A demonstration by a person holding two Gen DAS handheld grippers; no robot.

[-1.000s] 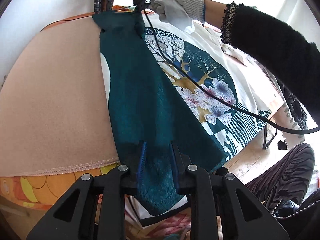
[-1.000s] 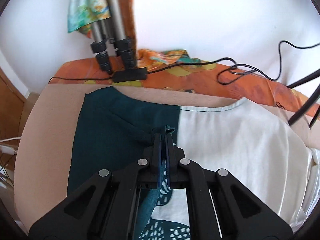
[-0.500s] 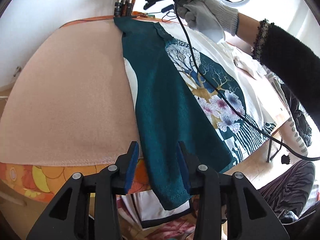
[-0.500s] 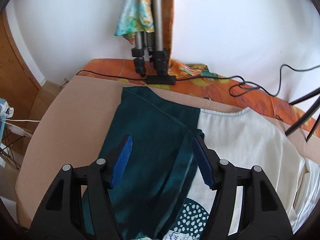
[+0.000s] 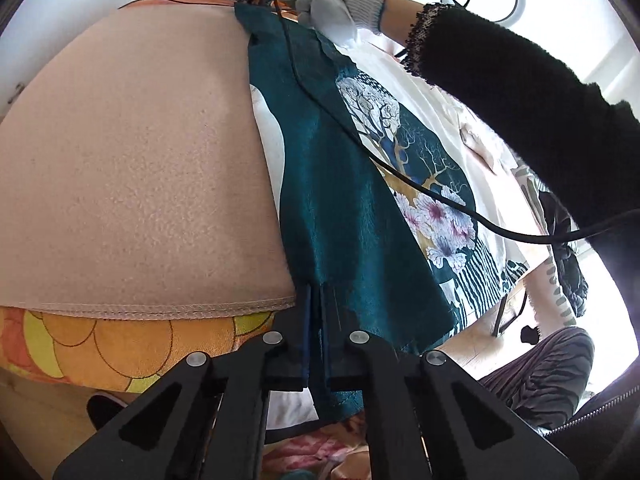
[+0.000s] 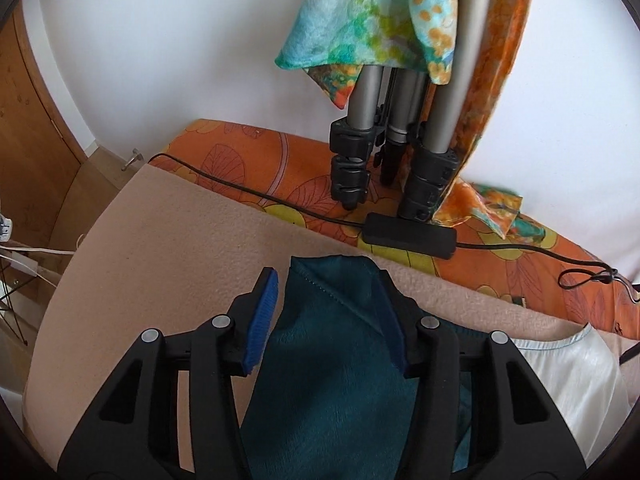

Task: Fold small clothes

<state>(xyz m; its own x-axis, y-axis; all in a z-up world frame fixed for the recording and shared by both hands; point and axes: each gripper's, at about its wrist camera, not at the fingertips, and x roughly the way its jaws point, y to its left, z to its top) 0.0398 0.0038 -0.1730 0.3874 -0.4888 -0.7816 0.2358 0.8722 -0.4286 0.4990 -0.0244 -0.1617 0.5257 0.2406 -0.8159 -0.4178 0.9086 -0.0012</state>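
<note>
While left gripper (image 5: 316, 308) jaws clamp teal shirt (image 5: 340, 208) hem, right gripper (image 6: 330, 320) jaws gape astride shoulder.

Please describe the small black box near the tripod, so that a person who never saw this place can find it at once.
Look at the orange flowered cloth along the white wall, behind the beige blanket. There the grey tripod stands, and the black box lies flat at its feet. Unlike the tripod's upright black clamps, it is long, low, with a thin cable leaving each end.
</note>
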